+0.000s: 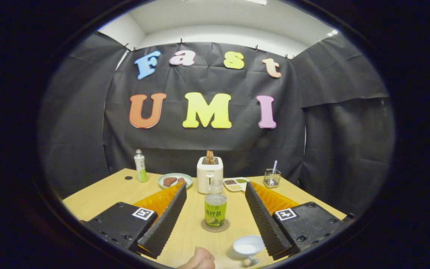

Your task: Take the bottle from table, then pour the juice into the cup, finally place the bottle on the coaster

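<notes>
Hand-held gripper spread wide, fingers touching nothing | small white footed cup near right finger | clear green-labelled juice bottle upright on round brown coaster, between fingers | white toaster beyond, on pale wooden table.

Your gripper stands spread wide, touching nothing, but its near ends and body are cut off by the view's edge. The right finger hides the near right side of the cup. The bottle covers most of the coaster, leaving you just a rim, and hides part of the toaster behind it. Near you, a hand is cut off. The far tray holds bits too small to identify, and the left finger clips the far plate.
</notes>
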`<state>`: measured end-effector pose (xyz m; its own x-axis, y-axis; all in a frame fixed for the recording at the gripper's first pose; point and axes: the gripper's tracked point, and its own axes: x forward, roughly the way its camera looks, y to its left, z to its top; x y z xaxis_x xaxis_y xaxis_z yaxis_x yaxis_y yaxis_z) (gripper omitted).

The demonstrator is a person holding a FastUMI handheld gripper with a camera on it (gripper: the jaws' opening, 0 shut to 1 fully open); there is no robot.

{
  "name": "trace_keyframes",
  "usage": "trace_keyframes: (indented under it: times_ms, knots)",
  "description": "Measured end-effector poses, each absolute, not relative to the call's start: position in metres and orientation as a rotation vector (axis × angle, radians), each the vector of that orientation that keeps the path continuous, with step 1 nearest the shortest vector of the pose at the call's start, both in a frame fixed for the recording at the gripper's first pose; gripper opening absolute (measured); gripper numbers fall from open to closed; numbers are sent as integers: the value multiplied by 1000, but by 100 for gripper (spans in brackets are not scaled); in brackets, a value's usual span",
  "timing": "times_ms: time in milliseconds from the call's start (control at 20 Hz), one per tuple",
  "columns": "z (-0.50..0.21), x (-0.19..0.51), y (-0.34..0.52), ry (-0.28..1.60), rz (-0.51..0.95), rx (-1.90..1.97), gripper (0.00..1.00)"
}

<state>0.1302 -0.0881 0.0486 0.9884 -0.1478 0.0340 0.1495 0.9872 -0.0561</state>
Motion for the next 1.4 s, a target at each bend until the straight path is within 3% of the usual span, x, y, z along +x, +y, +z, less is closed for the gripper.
trace_keyframes:
  times_ms: [600, 1400]
  knots:
    - [82, 8, -108, -36, -145, -19, 100]
    - [9, -41, -78, -37, -108, -14, 100]
